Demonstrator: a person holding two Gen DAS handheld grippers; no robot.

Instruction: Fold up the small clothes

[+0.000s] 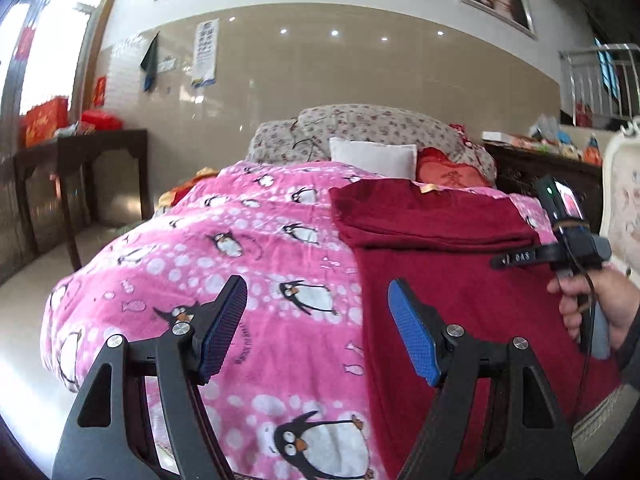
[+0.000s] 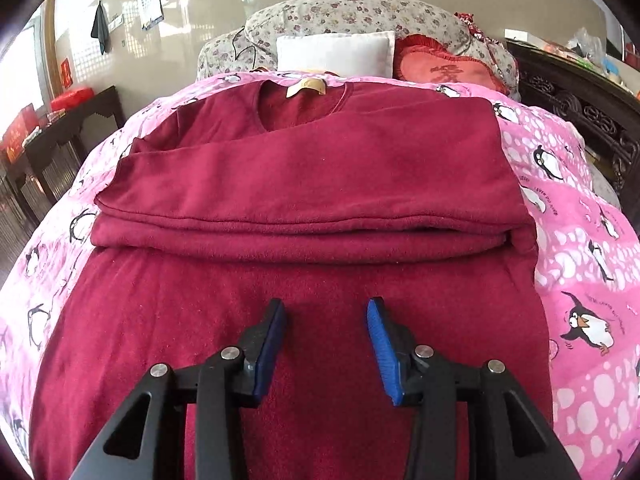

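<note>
A dark red long-sleeved top (image 2: 304, 184) lies flat on a pink penguin blanket (image 2: 580, 240), its neck with a tan label (image 2: 306, 87) toward the pillows. Both sleeves are folded across the chest in a stacked band. My right gripper (image 2: 326, 308) hovers just over the lower body of the top, open, with nothing between its blue pads. My left gripper (image 1: 316, 292) is open over the bare blanket (image 1: 240, 240), left of the top's (image 1: 440, 232) edge, holding nothing. In the left wrist view a hand holds the right gripper's handle (image 1: 580, 256) at the right.
White pillow (image 2: 336, 54), red cushion (image 2: 448, 70) and a floral quilt (image 2: 360, 12) sit at the bed's head. A dark wooden table (image 1: 80, 160) with red boxes stands left of the bed; a carved dark cabinet (image 2: 580, 112) runs along the right side.
</note>
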